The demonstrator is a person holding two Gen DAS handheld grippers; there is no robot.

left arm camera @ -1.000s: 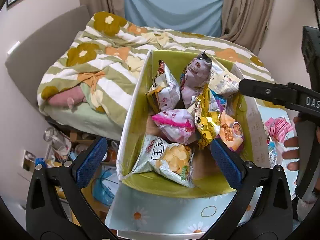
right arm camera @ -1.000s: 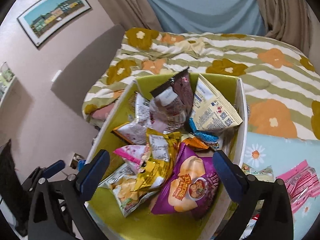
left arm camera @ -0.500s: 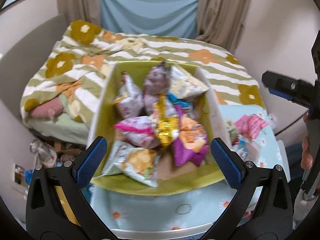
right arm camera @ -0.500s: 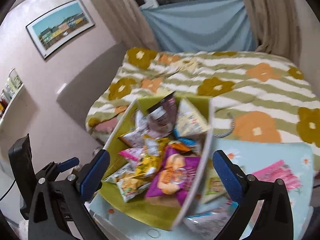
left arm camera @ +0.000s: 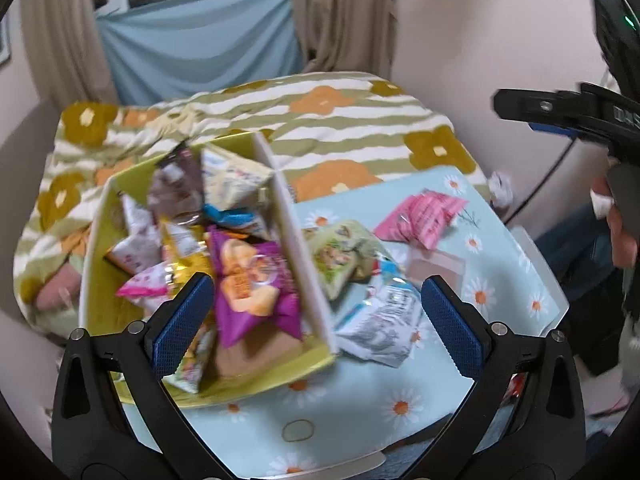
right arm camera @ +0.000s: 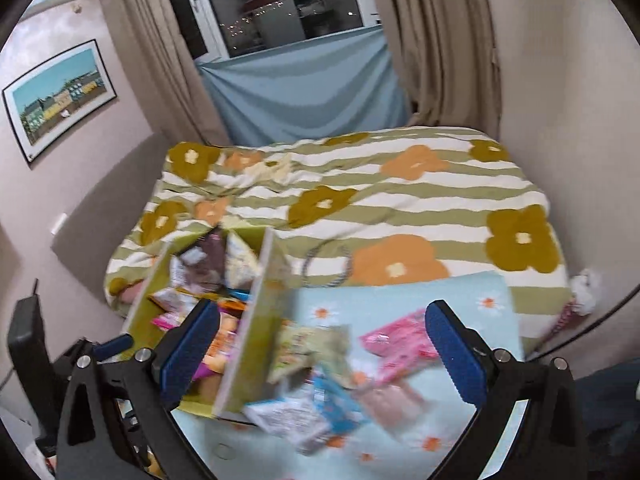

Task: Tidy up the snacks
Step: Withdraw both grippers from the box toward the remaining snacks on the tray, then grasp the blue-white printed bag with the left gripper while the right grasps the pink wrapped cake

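Lengthwise, snack box (left arm camera: 294,236) pointing bedward

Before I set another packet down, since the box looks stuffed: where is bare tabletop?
Bare cloth lies along the table near edge, below the white packet, and right of the pink packet. The box is crowded.

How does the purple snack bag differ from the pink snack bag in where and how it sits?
The purple snack bag is inside the green box, propped on other packets; the pink snack bag is outside it, on the daisy-print tablecloth. The purple one is crowded by neighbours; the pink one lies flat, mostly alone. The purple one shows an orange picture; the pink one looks plain. Neither is held by a claw.
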